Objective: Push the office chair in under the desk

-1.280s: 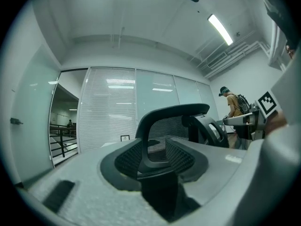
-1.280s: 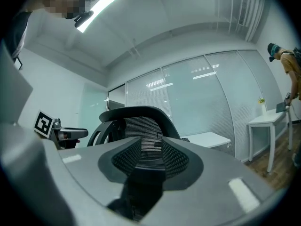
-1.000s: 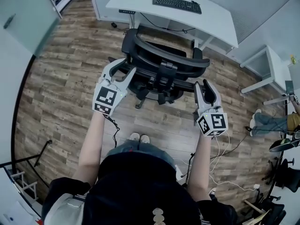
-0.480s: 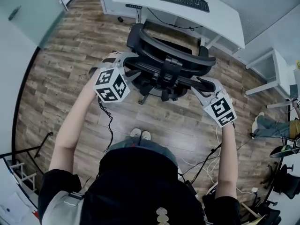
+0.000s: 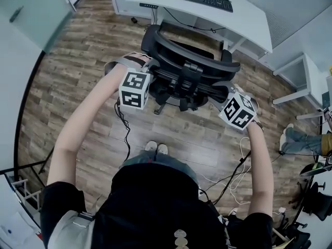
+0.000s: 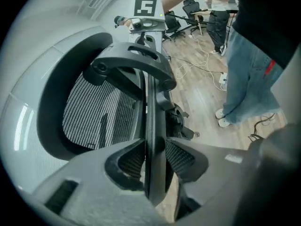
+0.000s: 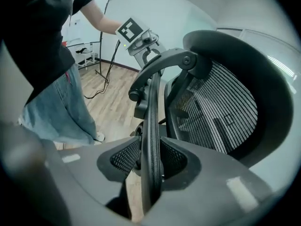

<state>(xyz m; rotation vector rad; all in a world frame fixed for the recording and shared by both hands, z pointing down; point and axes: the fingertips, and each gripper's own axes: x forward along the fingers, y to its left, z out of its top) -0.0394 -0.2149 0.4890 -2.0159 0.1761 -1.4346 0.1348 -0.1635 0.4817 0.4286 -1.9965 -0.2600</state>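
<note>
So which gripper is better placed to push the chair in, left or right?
Neither clearly. The left gripper and right gripper have both just been closing, each clamping one side edge of the chair back, facing the desk. I would push with both.

**Arms out, both grips closed**

Both bare forearms reach forward and down. The left arm angles inward and the right arm runs nearly straight. The left gripper has just been closing, and its fingers press on the chair back's rim between them. The right gripper has also been closing, and its fingers pinch the rim's other end from either side.
</note>
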